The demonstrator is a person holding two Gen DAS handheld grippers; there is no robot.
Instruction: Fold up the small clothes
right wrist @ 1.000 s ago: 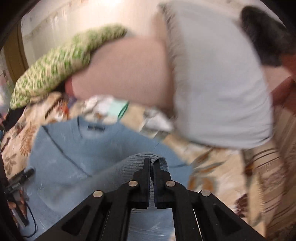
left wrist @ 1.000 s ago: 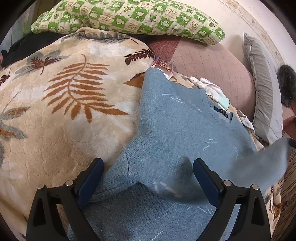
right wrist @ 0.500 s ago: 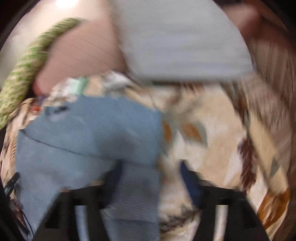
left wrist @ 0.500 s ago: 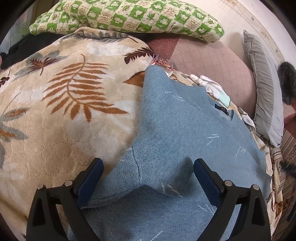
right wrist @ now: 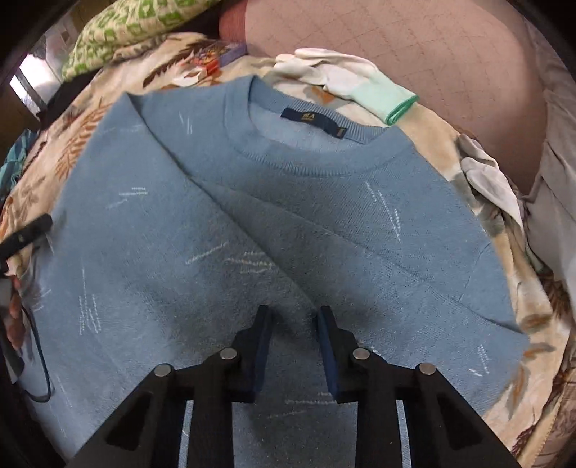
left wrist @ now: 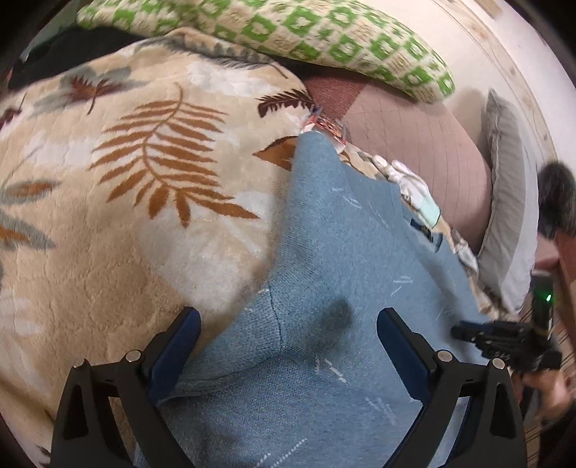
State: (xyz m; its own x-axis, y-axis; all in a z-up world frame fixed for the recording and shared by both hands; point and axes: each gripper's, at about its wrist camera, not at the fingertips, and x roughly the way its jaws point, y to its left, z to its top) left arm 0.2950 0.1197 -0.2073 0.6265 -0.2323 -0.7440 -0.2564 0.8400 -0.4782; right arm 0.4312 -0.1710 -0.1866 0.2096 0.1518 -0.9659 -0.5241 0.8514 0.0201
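Observation:
A light blue sweater (right wrist: 252,216) lies face up on a leaf-patterned blanket (left wrist: 126,180), collar and dark label (right wrist: 313,122) at the far end. Both sleeves lie folded in across its front. My right gripper (right wrist: 293,313) points steeply down over the sweater's middle. Its jaws stand a narrow gap apart and are closing, with only flat knit below and nothing between them. It also shows at the right edge of the left wrist view, right gripper (left wrist: 459,330). My left gripper (left wrist: 288,316) hangs open over the folded left shoulder of the sweater (left wrist: 342,288), holding nothing.
White gloves (right wrist: 342,79) lie just beyond the collar. A pink cushion (right wrist: 414,54), a grey pillow (left wrist: 507,201) and a green checked pillow (left wrist: 288,32) bound the far side. A small colourful packet (right wrist: 212,57) sits near the left shoulder. A person's hand (left wrist: 547,392) holds the right gripper.
The right gripper was shut on the sleeve cuff, let it go, and swung down over the sweater's middle. The sleeve now lies across the front. The left gripper stayed put.

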